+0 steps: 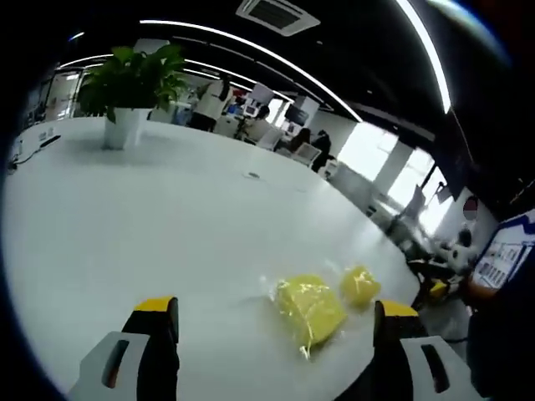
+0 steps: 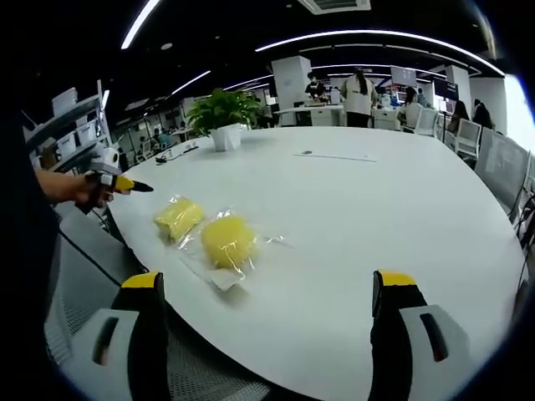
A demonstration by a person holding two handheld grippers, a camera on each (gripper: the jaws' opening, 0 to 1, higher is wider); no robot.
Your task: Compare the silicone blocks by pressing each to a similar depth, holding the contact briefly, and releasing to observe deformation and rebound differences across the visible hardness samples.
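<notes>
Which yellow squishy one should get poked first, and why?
Probably the round yellow block in its clear wrapper: it lies nearest the open right gripper, slightly left of its gap. Ease the gripper left and down. Neither it nor the flatter yellow block is touched yet.

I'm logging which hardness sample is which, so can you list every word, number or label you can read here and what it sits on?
None can be read.
Larger yellow block: clear wrapper, no legible marking.
Smaller yellow block: the same.
White card with dark blocks and lines, at the right edge of the left gripper view: too blurred to read.
Screens in the background: too small to read.
</notes>
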